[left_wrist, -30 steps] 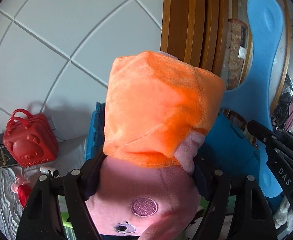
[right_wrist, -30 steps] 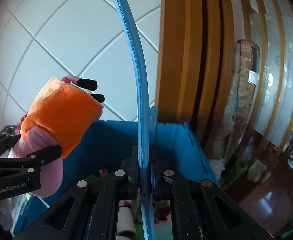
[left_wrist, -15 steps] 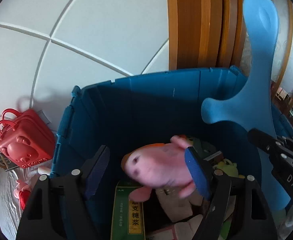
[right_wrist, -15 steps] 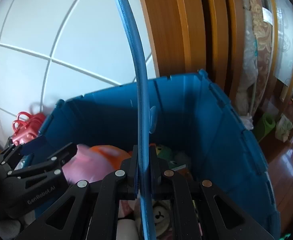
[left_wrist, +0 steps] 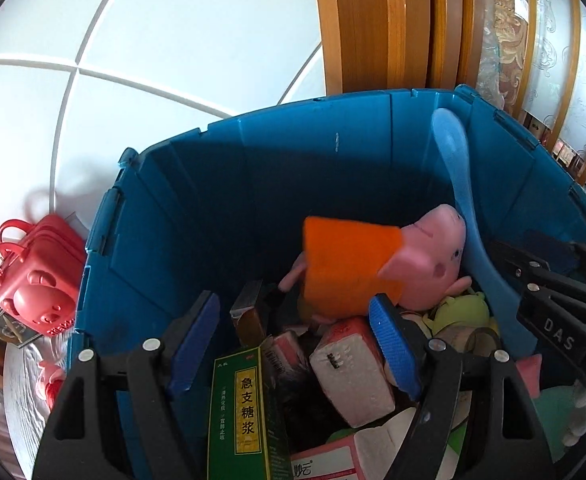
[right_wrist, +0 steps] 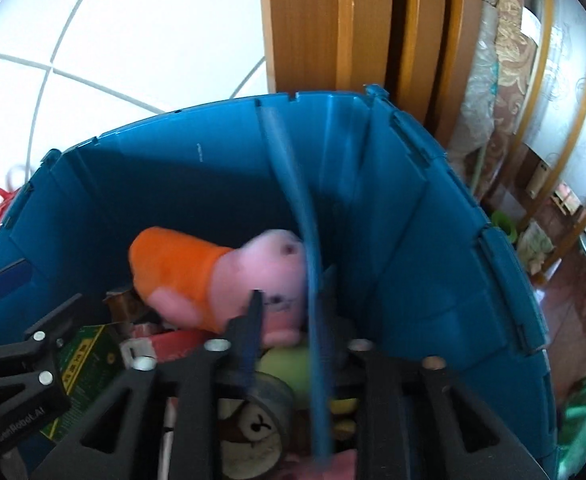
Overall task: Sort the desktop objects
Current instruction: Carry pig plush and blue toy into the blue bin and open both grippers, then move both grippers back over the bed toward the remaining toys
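The big blue storage bin [left_wrist: 221,208] fills the middle of both views, its far wall standing against the white tiled wall and the wooden frame at upper right, and it is already heaped with boxes and soft toys. On top of the heap, right of centre in the left wrist view, lies the pink pig plush in its orange dress [left_wrist: 377,264], dress to the left and snout to the right, quite free of any grip. The long blue foam paddle [right_wrist: 313,280] runs up the centre of the right wrist view from the bottom edge to the bin's far wall, so its long axis lies straight along the right tool [right_wrist: 289,316]; that tool's jaws are opening with the paddle's lower end between them, and motion blur hides whether the pads touch it at all. The right hand is plainly the nearer one to it. The left tool [left_wrist: 293,340] hangs spread and empty over the green medicine box [left_wrist: 245,412], with the plush just beyond its fingertips. A red bear-faced case [left_wrist: 37,280] sits outside the bin at lower left.
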### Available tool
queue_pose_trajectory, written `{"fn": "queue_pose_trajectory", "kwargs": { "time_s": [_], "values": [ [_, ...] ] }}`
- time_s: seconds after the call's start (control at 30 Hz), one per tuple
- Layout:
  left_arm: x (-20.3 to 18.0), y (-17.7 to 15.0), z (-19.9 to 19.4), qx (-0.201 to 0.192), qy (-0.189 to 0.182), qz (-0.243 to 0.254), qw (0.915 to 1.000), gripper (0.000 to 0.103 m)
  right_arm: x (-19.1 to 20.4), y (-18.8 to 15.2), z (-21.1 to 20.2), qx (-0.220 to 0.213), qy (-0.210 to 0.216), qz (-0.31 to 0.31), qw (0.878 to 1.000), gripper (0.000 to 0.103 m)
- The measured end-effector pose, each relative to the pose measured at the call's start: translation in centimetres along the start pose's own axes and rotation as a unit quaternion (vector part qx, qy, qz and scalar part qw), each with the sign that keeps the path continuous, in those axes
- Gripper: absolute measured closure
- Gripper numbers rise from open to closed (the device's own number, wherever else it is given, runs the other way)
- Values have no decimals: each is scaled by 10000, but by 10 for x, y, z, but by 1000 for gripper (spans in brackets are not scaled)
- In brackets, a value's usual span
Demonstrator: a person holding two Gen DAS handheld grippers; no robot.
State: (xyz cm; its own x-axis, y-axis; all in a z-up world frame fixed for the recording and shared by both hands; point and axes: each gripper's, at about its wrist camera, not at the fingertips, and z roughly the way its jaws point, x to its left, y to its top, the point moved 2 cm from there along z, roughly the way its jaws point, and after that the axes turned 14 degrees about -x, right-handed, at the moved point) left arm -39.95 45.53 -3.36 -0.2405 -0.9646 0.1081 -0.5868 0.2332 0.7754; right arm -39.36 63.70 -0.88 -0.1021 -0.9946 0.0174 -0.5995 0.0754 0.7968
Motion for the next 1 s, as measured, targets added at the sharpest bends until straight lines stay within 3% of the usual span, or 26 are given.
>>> {"fn": "queue_pose_trajectory", "kwargs": {
  "time_s": [0.03,0.13,0.47,0.8,1.0],
  "values": [
    [1,-1,1,26,-4,-17,10000,26,-1,1,-2,-38,-30,-9,10000,52],
    [4,-1,4,56,-19,-42,10000,26,-2,8,-12,-228,-128,-80,9996,48],
    [0,-1,12,56,-59,160,9998,26,-9,28,-44,-694,-219,-40,9973,0],
    [8,8,-19,-146,-269,-133,9994,26,-8,46,-74,-1104,-58,96,9938,0],
    [30,19,-69,-317,-379,-496,9975,26,-10,47,-94,-1254,451,467,9900,0]
  ]
}}
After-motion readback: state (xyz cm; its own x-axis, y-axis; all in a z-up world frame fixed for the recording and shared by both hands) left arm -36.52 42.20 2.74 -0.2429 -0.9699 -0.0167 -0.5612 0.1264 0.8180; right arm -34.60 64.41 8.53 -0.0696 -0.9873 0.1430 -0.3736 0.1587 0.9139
